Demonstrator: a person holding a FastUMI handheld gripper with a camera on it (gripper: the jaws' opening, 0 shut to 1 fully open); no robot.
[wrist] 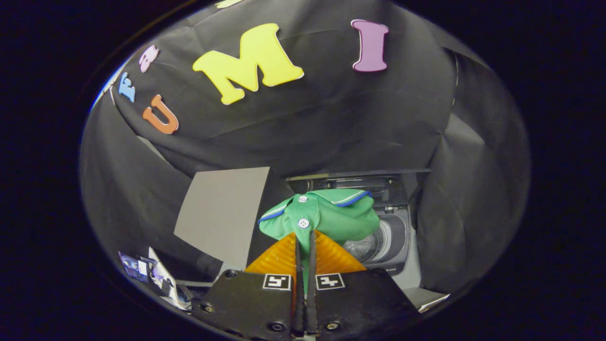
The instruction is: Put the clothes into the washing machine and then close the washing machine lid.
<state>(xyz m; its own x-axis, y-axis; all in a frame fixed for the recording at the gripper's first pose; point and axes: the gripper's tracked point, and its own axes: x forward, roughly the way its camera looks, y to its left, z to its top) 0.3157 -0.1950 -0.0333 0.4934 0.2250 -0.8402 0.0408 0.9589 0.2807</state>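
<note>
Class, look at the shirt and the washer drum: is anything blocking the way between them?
Nothing visible blocks it. The hand-held gripper is shut on the green shirt, the washer lies just beyond, its lid up and the drum open.

The shirt (331, 218) is green with blue and white stripes and white buttons. The gripper (305, 253), pinching it, has orange fingers (277, 258). The washing machine (395, 239) is grey.

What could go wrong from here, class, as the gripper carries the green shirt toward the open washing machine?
1. The gripper pinches only a thin fold of the green shirt, so it might slip out short of the drum.
2. The bunched shirt hides part of the washing machine opening, so the drop could catch on the rim.
</note>
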